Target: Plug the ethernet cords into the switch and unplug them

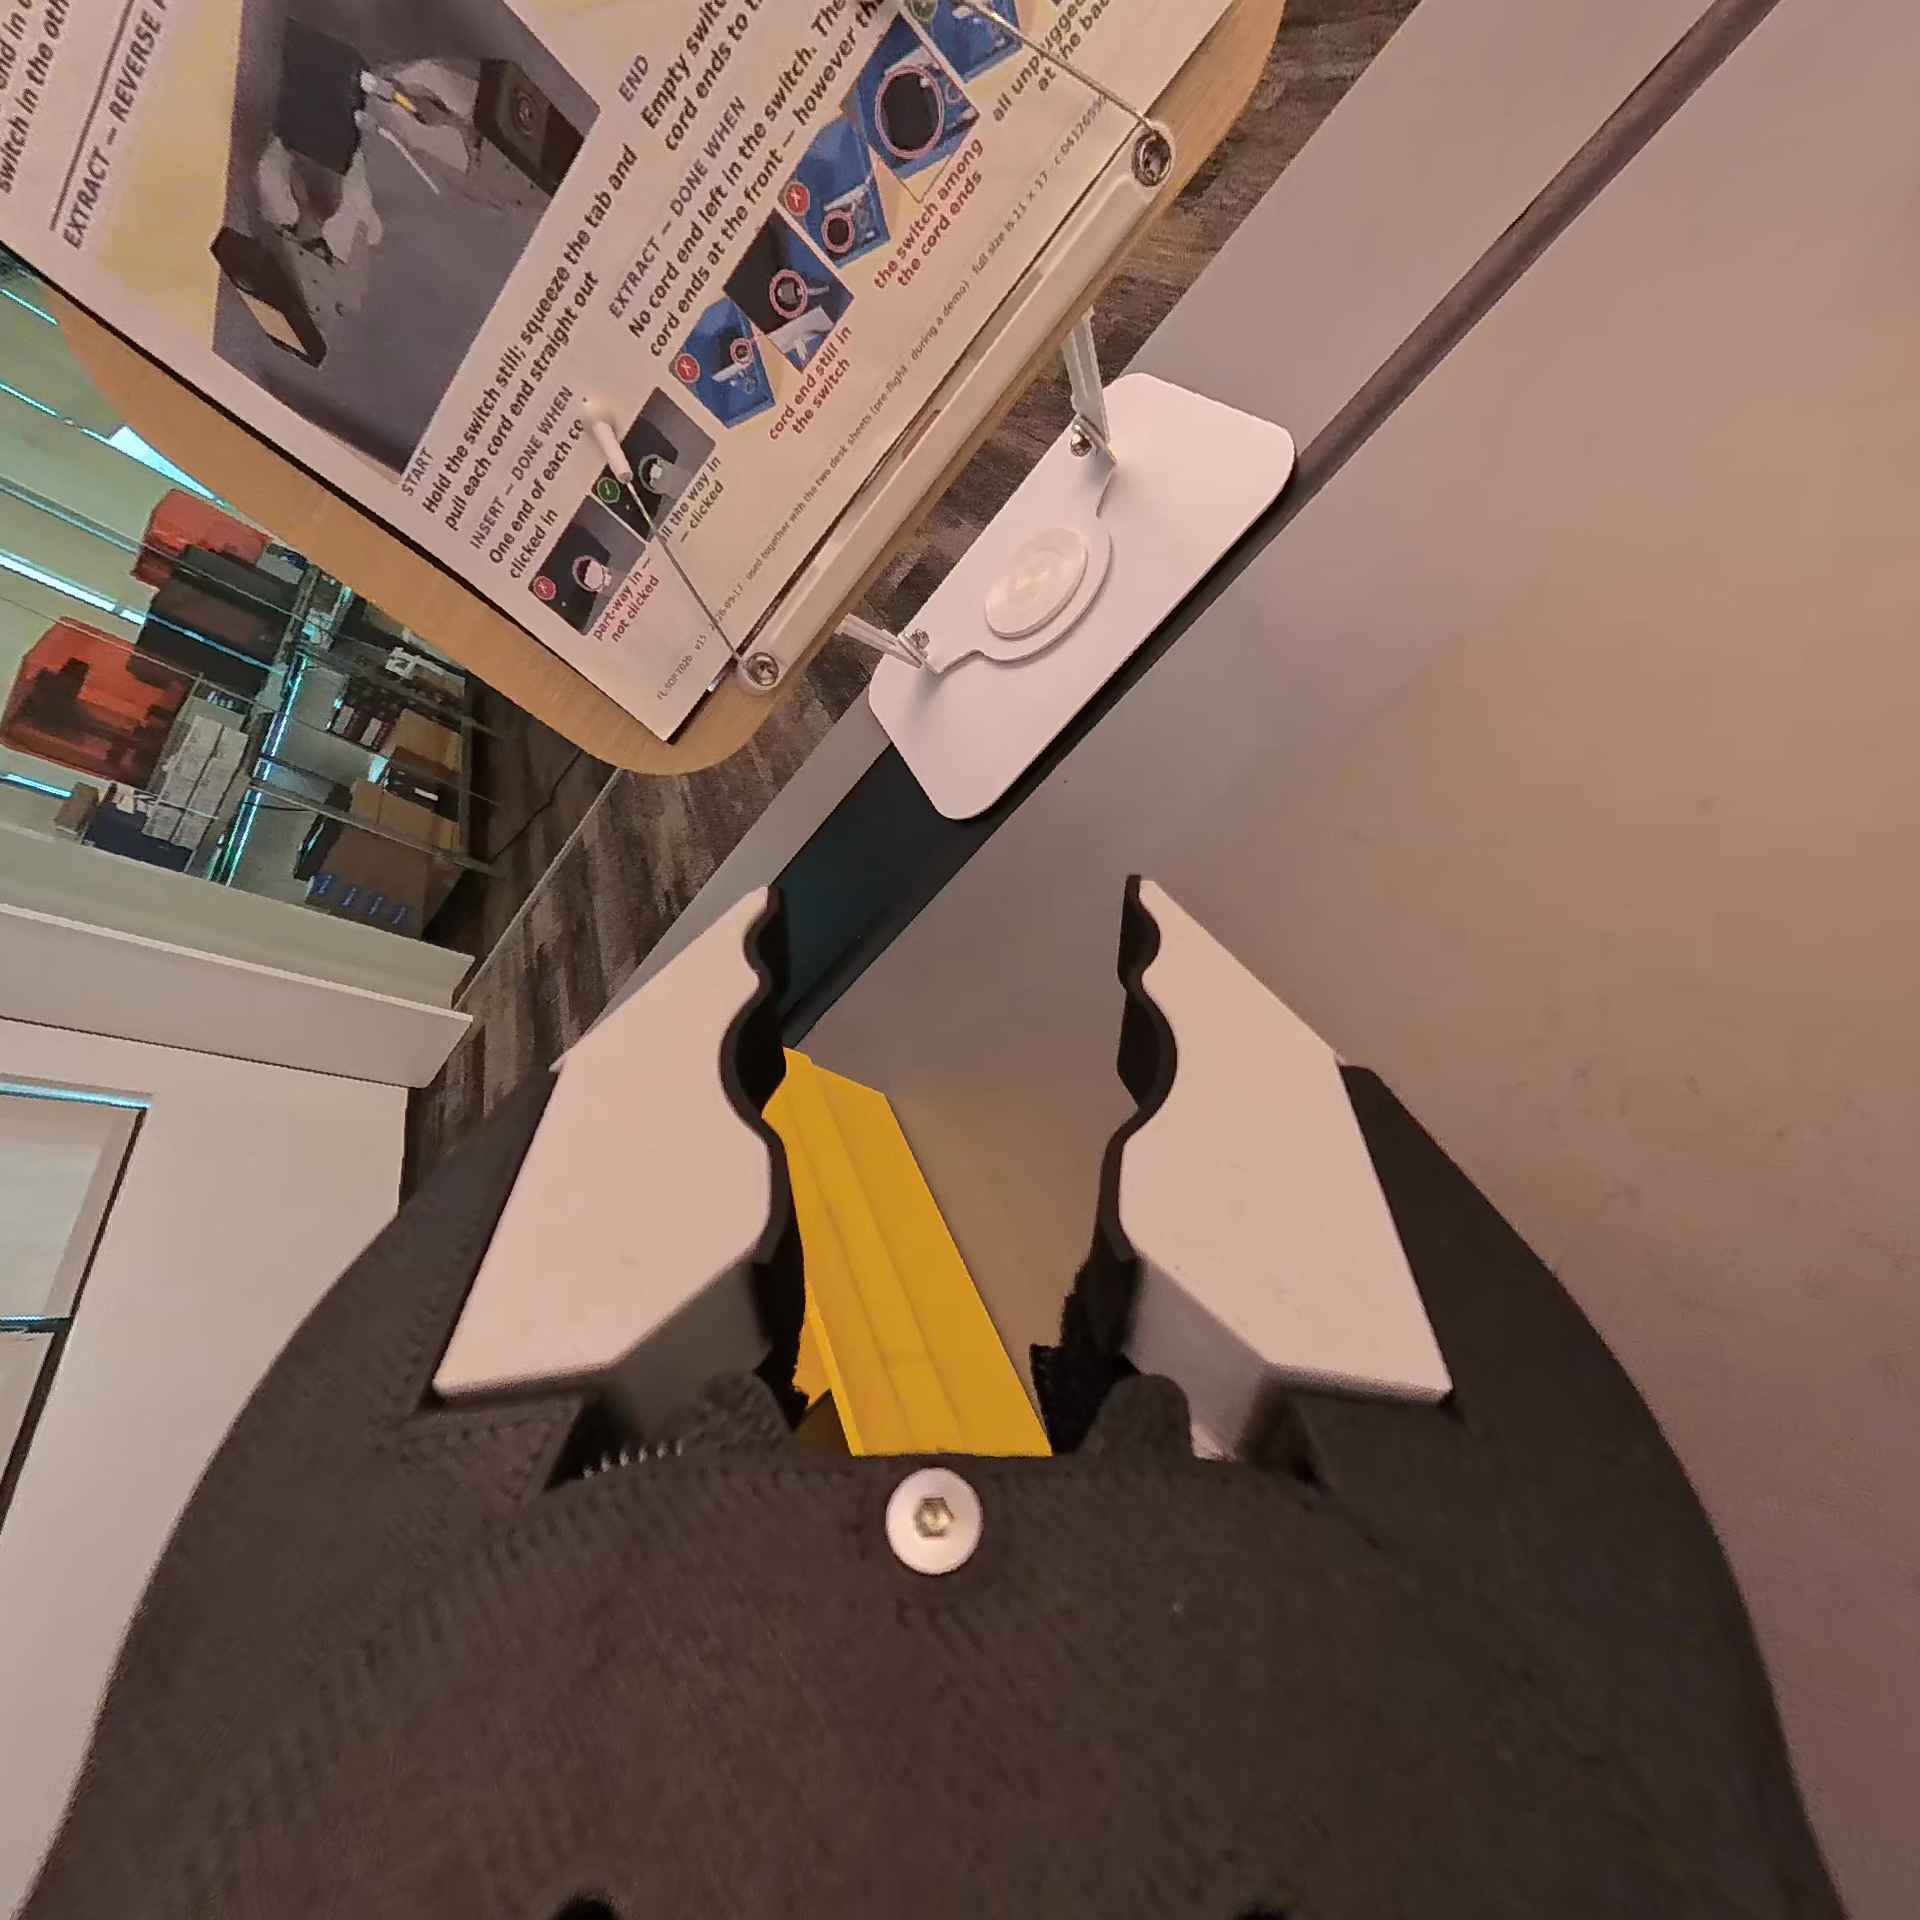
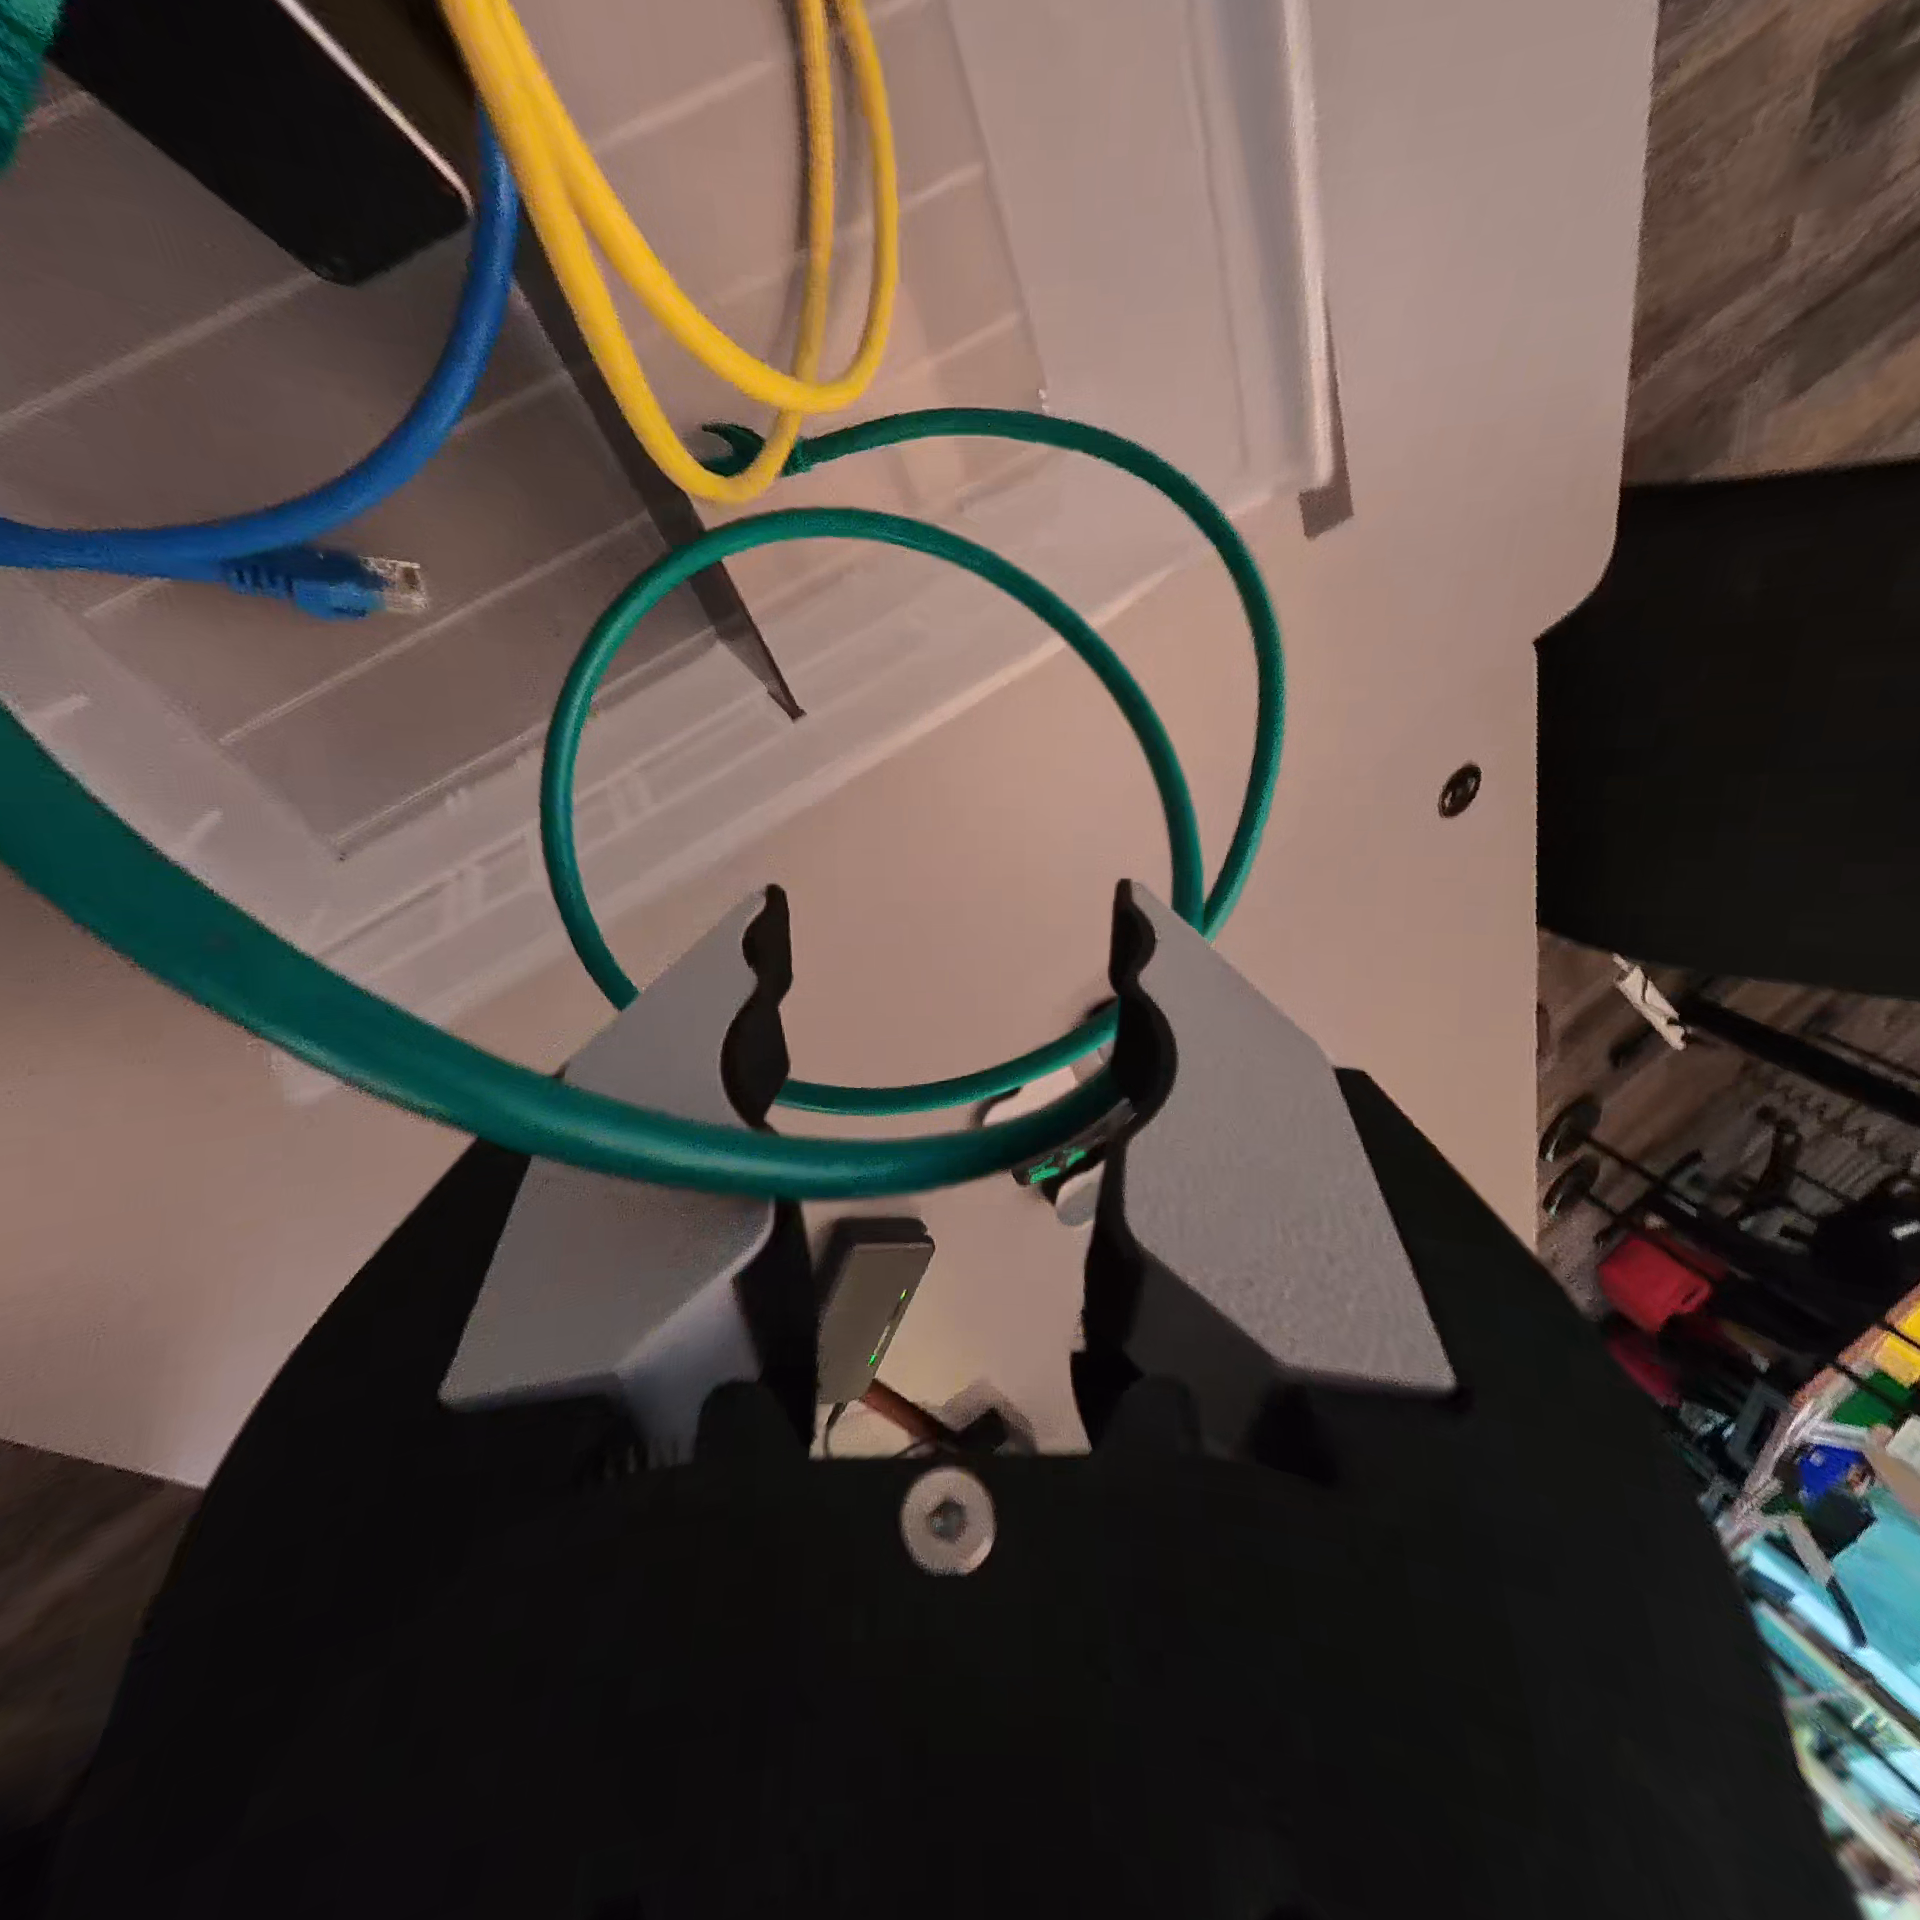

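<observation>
In the right wrist view my right gripper (image 2: 945,904) is open over the pale table (image 2: 1403,520). A green ethernet cord (image 2: 1226,582) loops on the table. Its near stretch drapes over my left finger, and its plug end (image 2: 1070,1153) rests against my right finger's pad, not clamped. A blue cord's plug (image 2: 343,587) lies loose at the left. Yellow cords (image 2: 644,312) hang from the top. The black switch (image 2: 260,135) sits at the top left. In the left wrist view my left gripper (image 1: 951,904) is open and empty, with a yellow strip (image 1: 904,1247) beneath it.
An instruction sheet on a wooden board (image 1: 582,312) stands on a white base (image 1: 1081,592) at the table's edge in the left wrist view. A small grey device with a green light (image 2: 873,1309) lies under my right gripper. A black block (image 2: 1745,727) stands at the right.
</observation>
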`<act>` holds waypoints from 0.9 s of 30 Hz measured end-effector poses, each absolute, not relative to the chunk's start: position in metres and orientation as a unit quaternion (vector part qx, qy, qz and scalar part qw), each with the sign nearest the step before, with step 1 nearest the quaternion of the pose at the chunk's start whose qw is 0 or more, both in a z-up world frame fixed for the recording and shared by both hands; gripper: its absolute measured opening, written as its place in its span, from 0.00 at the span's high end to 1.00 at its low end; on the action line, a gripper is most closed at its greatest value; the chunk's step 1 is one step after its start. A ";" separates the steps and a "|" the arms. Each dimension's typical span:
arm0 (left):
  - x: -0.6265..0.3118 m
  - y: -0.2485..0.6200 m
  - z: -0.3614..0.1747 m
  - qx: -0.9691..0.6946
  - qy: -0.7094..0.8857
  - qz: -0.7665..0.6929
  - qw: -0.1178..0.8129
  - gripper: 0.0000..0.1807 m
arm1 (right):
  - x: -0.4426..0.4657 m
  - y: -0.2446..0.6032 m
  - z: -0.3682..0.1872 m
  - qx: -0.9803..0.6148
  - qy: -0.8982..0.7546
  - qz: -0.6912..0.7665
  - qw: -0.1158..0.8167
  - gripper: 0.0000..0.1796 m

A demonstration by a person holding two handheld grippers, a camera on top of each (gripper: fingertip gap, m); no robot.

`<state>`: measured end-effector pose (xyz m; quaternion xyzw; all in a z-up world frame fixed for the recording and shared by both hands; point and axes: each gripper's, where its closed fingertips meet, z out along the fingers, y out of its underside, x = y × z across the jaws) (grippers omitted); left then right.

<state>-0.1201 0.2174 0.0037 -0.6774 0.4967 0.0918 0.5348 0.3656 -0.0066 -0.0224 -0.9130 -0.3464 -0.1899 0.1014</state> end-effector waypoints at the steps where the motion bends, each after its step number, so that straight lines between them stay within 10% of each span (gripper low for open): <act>1: -0.120 0.217 0.003 -0.678 0.497 0.093 0.534 0.65 | 0.368 -0.009 -0.020 -0.918 -0.334 -0.188 0.100 0.65; 7: -0.123 0.216 0.009 -0.679 0.494 0.083 0.537 0.65 | 0.349 -0.036 -0.020 -0.936 -0.287 -0.111 0.169 0.53; 15: -0.124 0.216 0.006 -0.684 0.496 0.081 0.529 0.65 | 0.337 -0.065 0.019 -0.861 -0.152 0.081 0.479 0.41; 23: -0.126 0.217 0.009 -0.687 0.492 0.076 0.530 0.66 | 0.350 -0.089 -0.012 -0.827 0.161 0.334 0.422 0.52; 27: -0.125 0.216 0.006 -0.687 0.496 0.079 0.526 0.66 | 0.336 -0.079 -0.048 -0.900 0.105 0.208 0.368 0.63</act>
